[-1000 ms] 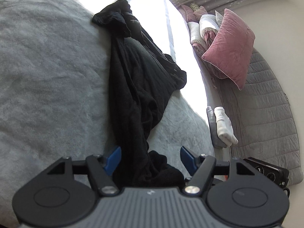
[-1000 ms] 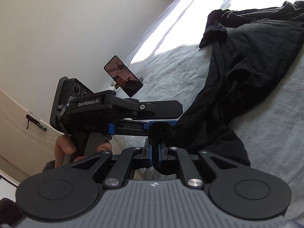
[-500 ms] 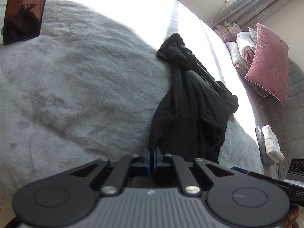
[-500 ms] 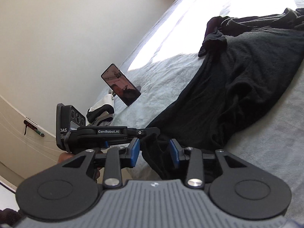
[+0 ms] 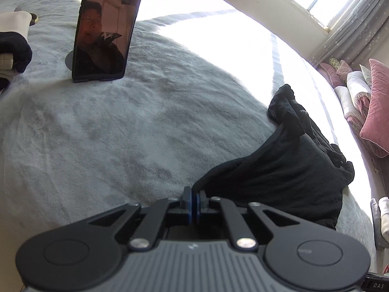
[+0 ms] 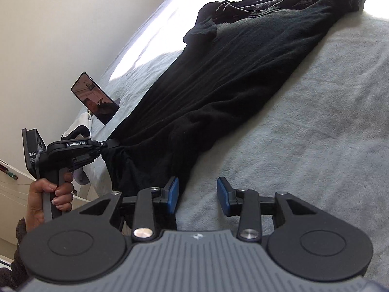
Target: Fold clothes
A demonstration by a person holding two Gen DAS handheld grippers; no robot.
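Observation:
A black garment (image 6: 226, 77) lies stretched out along the grey blanket (image 6: 316, 133); in the left wrist view the garment (image 5: 287, 168) trails off to the right. My left gripper (image 5: 193, 203) is shut on the garment's near corner; in the right wrist view the left gripper (image 6: 114, 143) pinches that corner at the bed's edge. My right gripper (image 6: 197, 196) is open and empty, over the blanket just beside the garment's near edge.
A phone (image 5: 104, 29) stands upright on the blanket at the far left; it also shows in the right wrist view (image 6: 94, 101). Folded black and white clothes (image 5: 12, 46) lie beside it. Pink pillows (image 5: 374, 112) are at the headboard. A white sock (image 5: 384, 216) lies at the right.
My left gripper closed on the garment's corner and pulled it left, spreading the fabric. My right gripper let go of the garment, opened and moved right.

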